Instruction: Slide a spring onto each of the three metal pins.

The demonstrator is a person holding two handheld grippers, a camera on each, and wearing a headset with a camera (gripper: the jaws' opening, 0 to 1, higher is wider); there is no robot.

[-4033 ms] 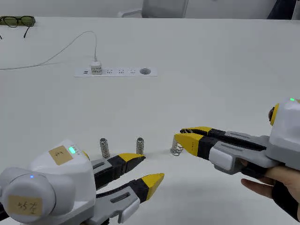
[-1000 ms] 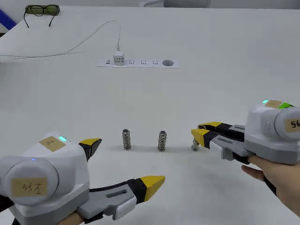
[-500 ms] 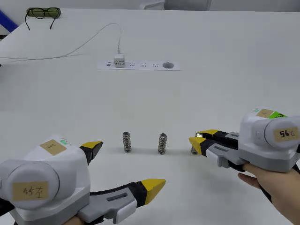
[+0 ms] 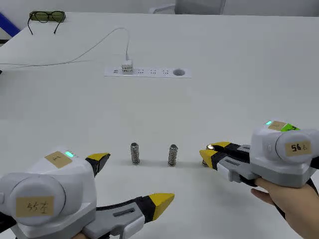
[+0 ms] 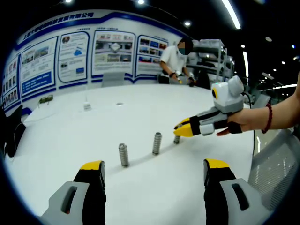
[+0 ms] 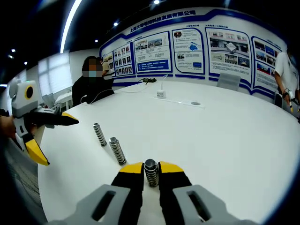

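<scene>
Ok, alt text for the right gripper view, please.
The right gripper is closed on an upright spring on the white table. Two more springs stand in a row to its left, with the open left gripper beyond.

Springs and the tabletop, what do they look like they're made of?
Springs: probably steel, going by bare grey coils with a dull metallic sheen. Tabletop: smooth, even matte white, perhaps laminate or painted board; the look leaves that open.
</scene>
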